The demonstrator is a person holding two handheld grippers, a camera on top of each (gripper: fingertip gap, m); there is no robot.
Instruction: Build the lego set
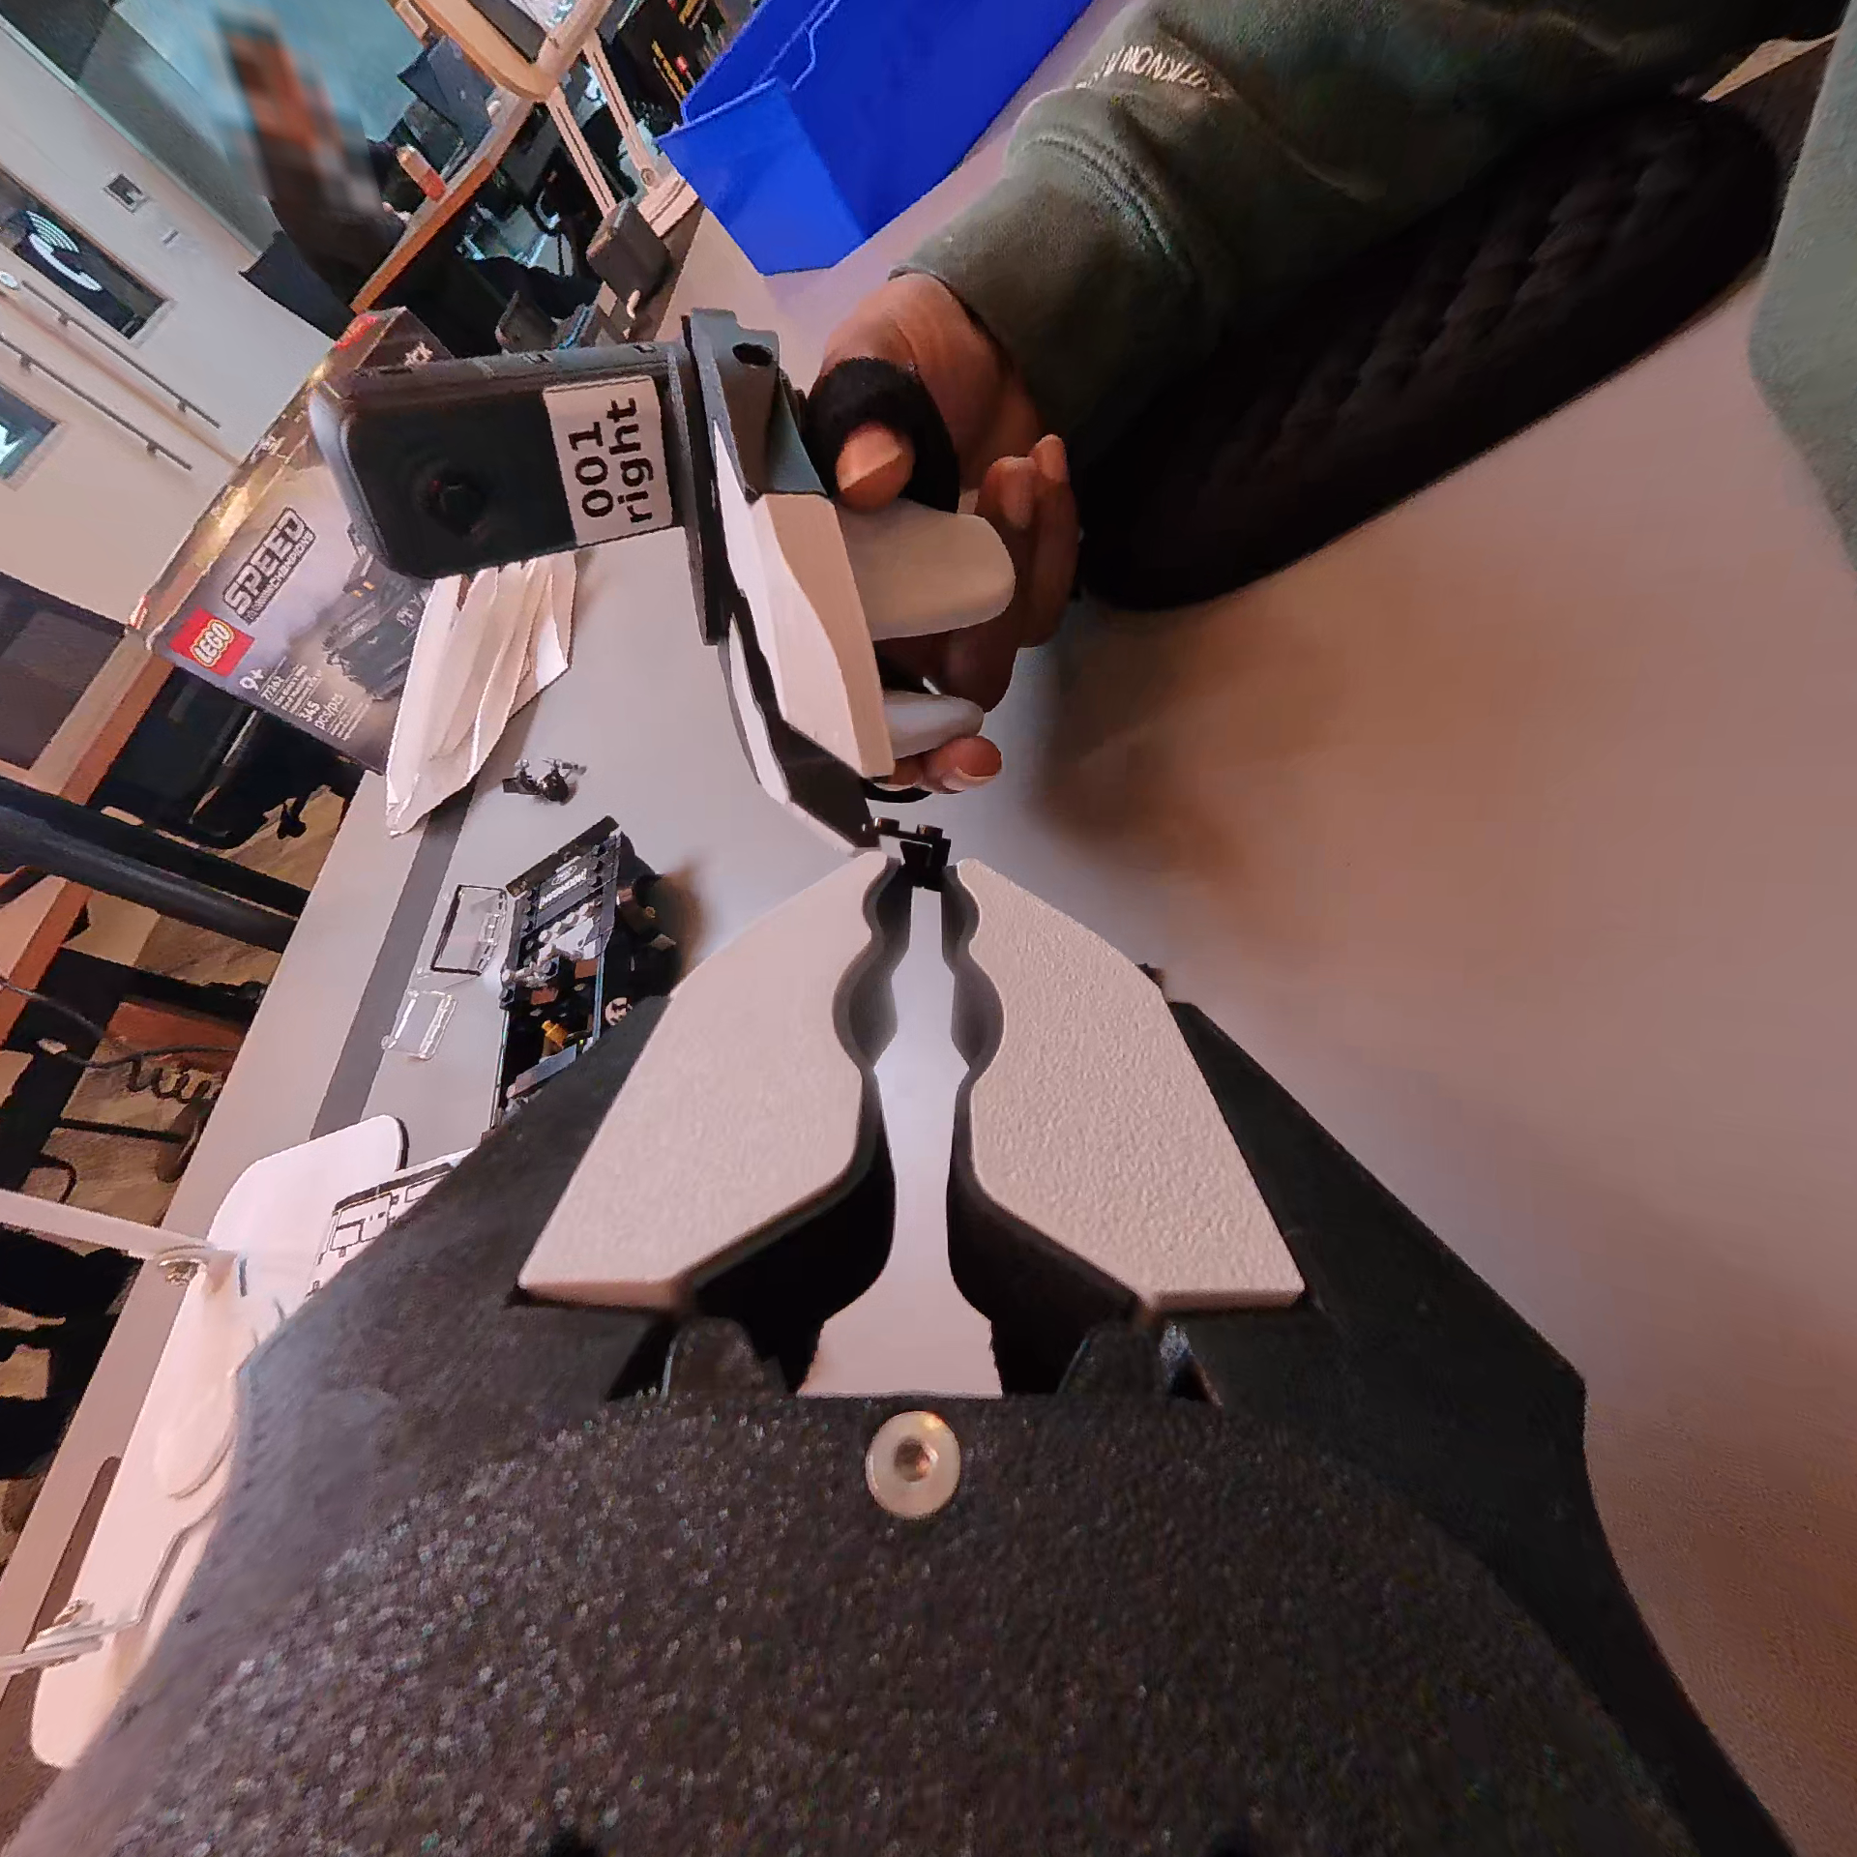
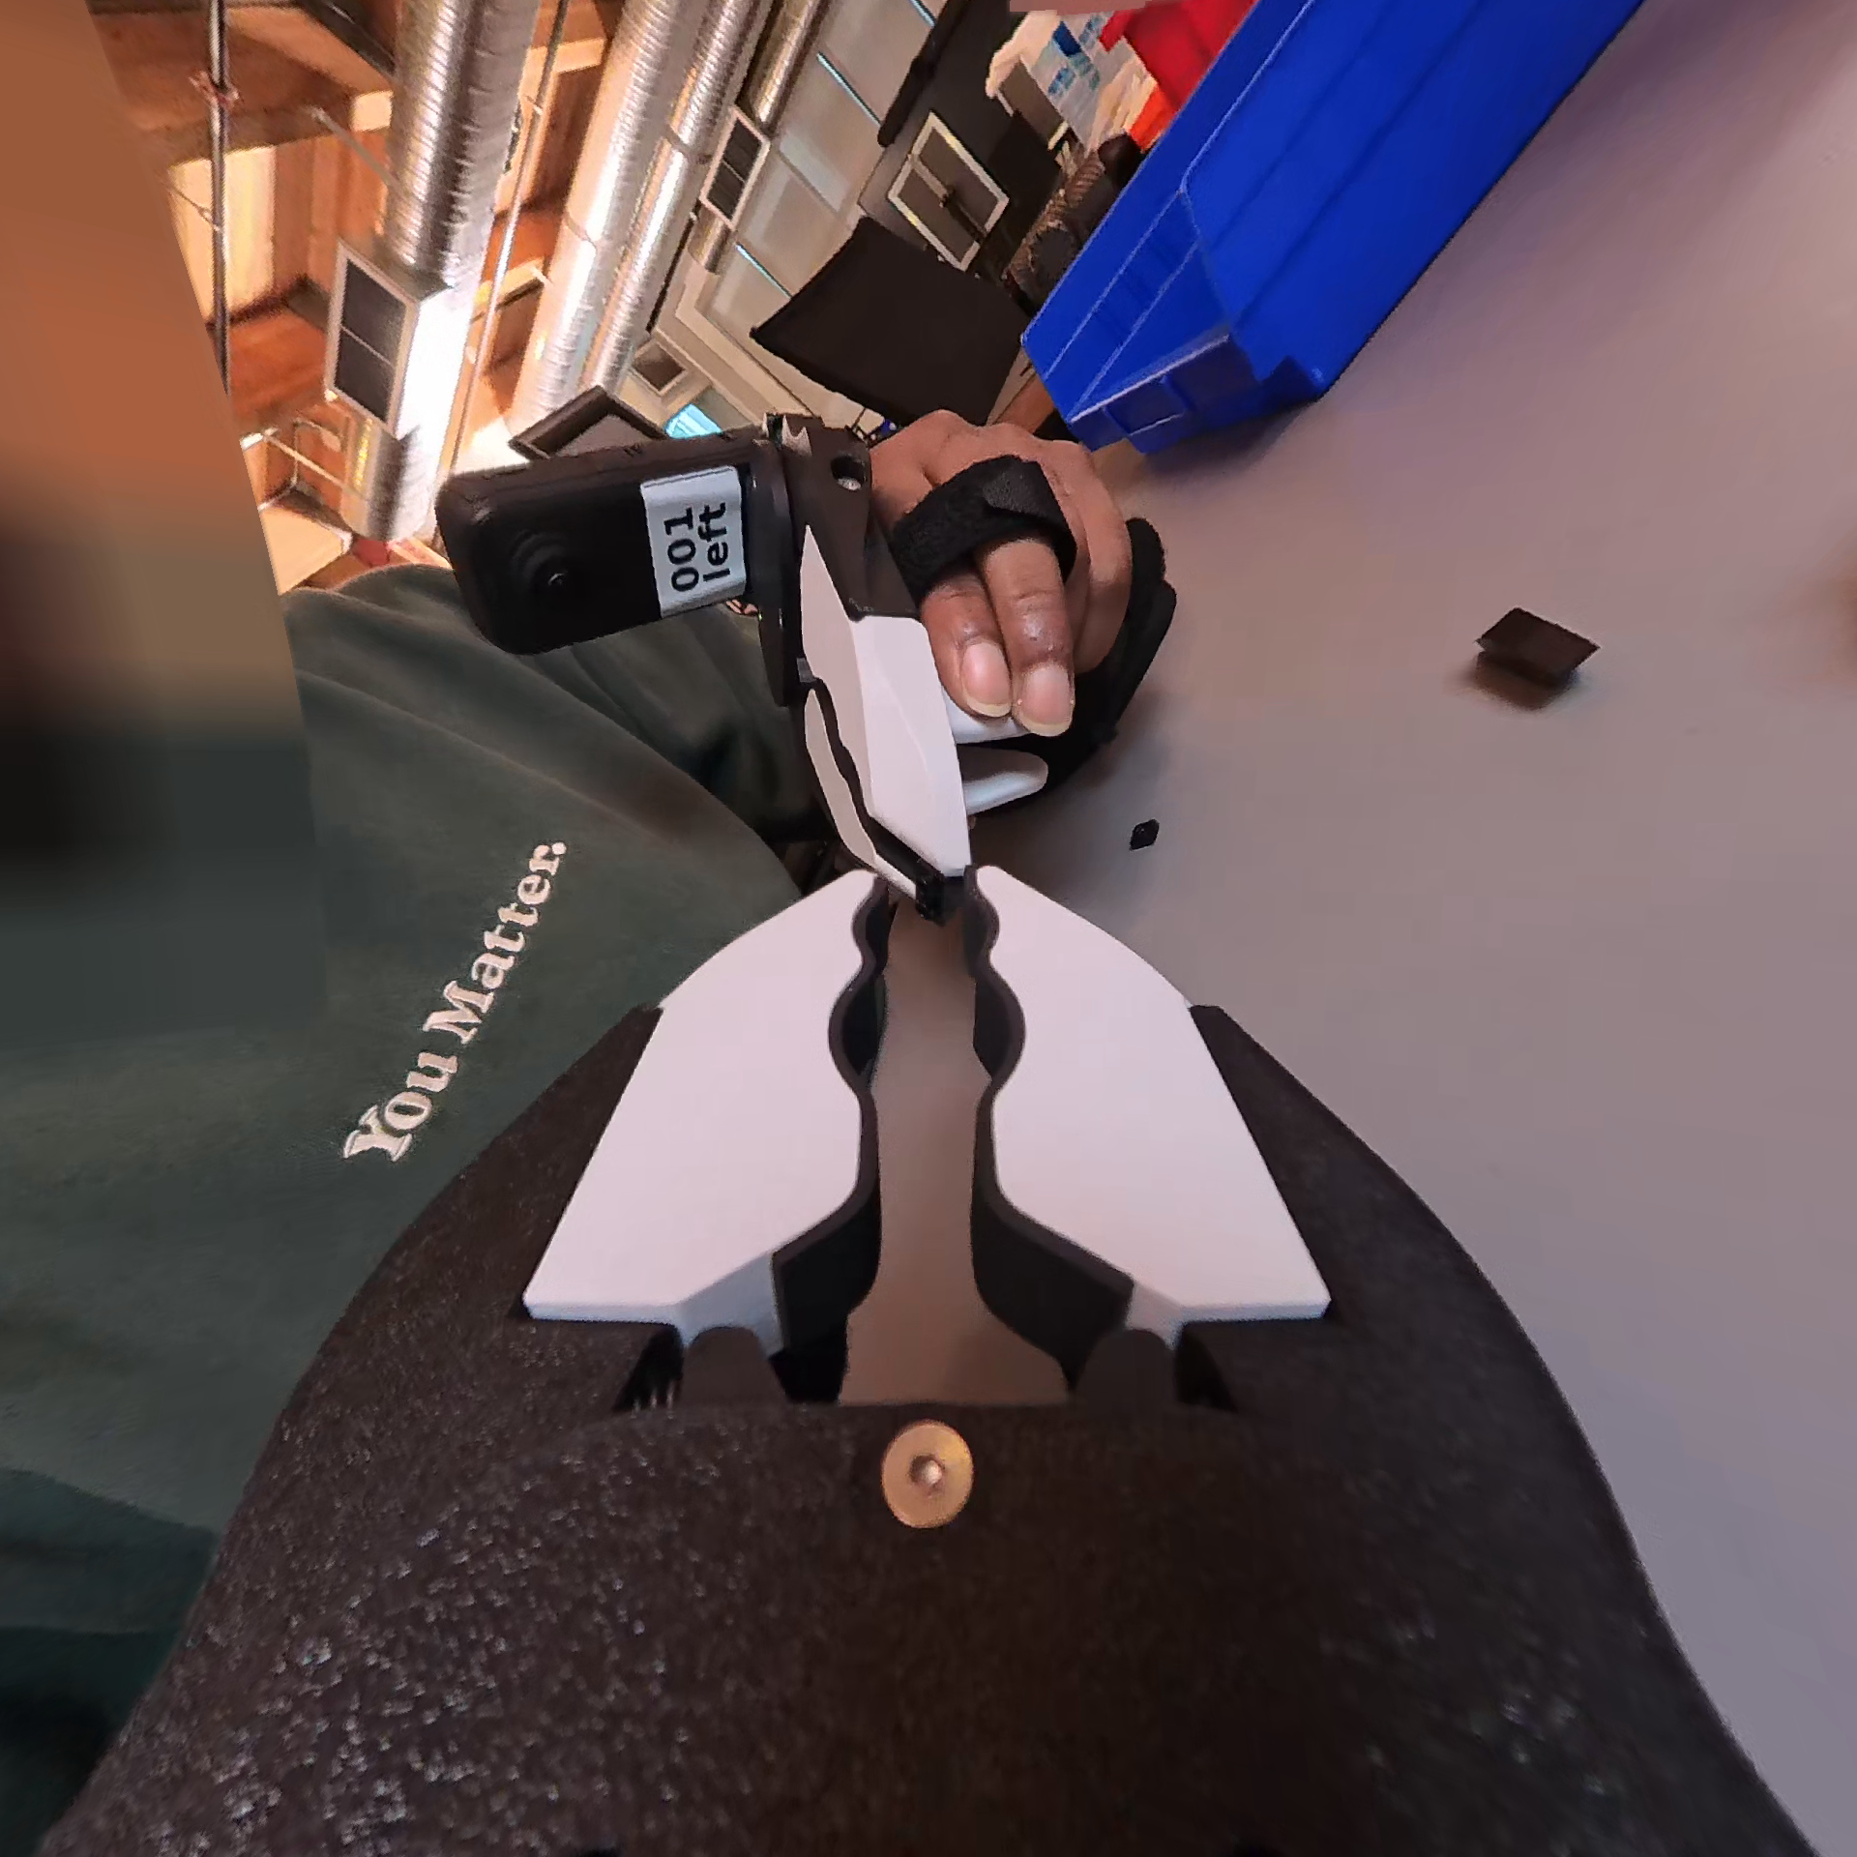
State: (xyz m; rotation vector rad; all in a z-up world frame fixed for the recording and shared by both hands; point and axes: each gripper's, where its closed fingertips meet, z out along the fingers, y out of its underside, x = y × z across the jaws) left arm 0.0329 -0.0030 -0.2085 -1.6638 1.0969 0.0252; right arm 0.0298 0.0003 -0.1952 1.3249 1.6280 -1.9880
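Black lego piece (image 1: 924,854) upright between tips

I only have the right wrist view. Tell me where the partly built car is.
Observer: The partly built black car lies on the grey table, toward the picture's left of the left gripper, which pinches a small black piece.
Operator: Report what is beside it.
Observer: Clear pieces lie next to it, toward the table's edge.
Operator: Now find the box.
Observer: The set's box sits farther back, by crumpled white bags.
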